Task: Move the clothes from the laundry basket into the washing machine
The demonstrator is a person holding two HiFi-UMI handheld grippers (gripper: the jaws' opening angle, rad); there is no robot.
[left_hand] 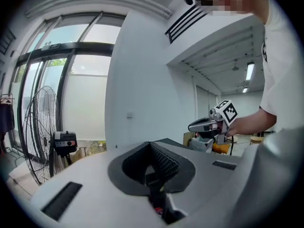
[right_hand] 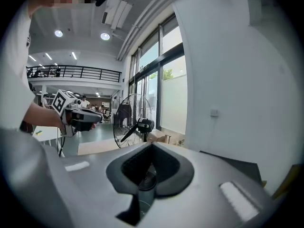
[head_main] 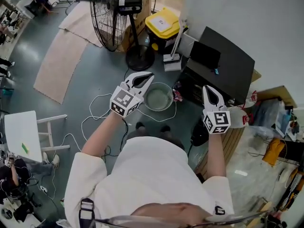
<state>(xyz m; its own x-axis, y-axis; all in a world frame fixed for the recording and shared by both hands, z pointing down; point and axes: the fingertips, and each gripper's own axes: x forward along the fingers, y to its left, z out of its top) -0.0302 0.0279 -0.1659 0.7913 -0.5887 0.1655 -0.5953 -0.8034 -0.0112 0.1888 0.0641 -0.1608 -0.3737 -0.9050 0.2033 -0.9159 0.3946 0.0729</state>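
In the head view I hold both grippers raised in front of my chest, pointing away from me. My left gripper is shut with nothing in it, above and just left of a round pale basket on the floor, whose inside looks bare. My right gripper is shut and also holds nothing, over the near edge of the black washing machine. In the left gripper view its own jaw tips meet, and the right gripper shows to the right. In the right gripper view its tips meet, with the left gripper at left.
A tall pedestal fan stands behind the basket, with a yellow-lidded bin beside it. White cables trail over the floor at the left. A white table stands at far left. Cluttered shelving fills the right.
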